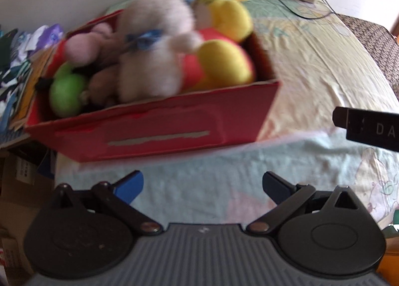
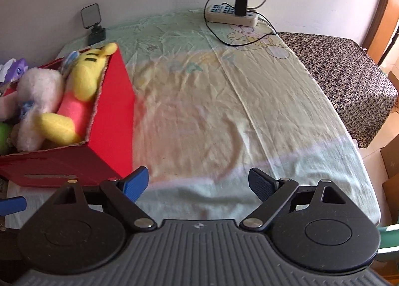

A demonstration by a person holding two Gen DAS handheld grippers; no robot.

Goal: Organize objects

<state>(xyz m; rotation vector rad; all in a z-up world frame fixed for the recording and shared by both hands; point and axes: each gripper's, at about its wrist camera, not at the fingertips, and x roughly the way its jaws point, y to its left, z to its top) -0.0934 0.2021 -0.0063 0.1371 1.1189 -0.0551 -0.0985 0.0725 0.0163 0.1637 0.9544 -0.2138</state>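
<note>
A red cardboard box [image 1: 159, 131] stands at the left edge of the bed, full of plush toys: a white-pink plush [image 1: 152, 46], a yellow bear in a red shirt [image 1: 224, 61], a green plush [image 1: 66, 91] and a pink one [image 1: 82, 47]. My left gripper [image 1: 202, 187] is open and empty, just in front of the box. My right gripper [image 2: 198, 183] is open and empty over the bare sheet, right of the box [image 2: 112, 111]. The yellow bear [image 2: 84, 79] and white plush [image 2: 37, 101] show in the right wrist view too.
The bed has a pale cartoon-print sheet [image 2: 224, 101]. A power strip with a charger and cables [image 2: 232, 14] lies at the far edge. A small light panel [image 2: 92, 24] stands by the wall. A patterned dark cloth [image 2: 344, 74] lies right. Cardboard boxes [image 1: 22, 186] stand left of the bed.
</note>
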